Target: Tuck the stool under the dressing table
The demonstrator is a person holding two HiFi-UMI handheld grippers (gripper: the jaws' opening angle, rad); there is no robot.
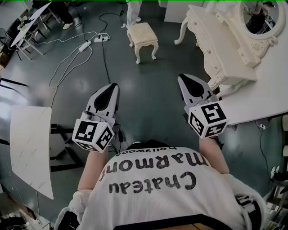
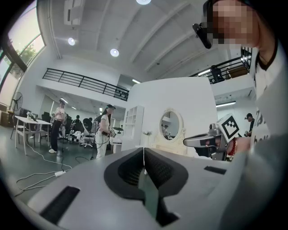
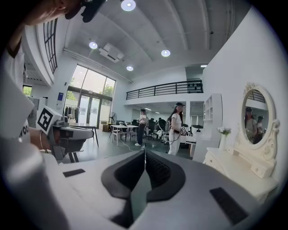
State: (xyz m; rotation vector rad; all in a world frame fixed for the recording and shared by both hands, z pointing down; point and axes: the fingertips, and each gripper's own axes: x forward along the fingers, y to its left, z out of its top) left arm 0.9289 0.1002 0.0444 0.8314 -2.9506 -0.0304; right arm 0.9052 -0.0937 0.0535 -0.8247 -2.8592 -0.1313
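The left gripper [image 1: 111, 86] is pointing toward one o'clock, the right gripper [image 1: 185, 77] toward eleven; both are holding their jaws pressed together, gripping nothing.

We find the head view evenly and softly lit, with a dull sheen on the dark floor [image 1: 148, 99] and only a faint shadow under the stool [image 1: 143, 38]. In both gripper views the round ceiling lights [image 3: 128, 5] burn out to white, and daylight washes out the tall window [image 3: 90, 96]. Fisheye distortion bends the walls and railings, and the corners fall to black. The distant room stays fairly sharp, though far-off figures look small and grainy.
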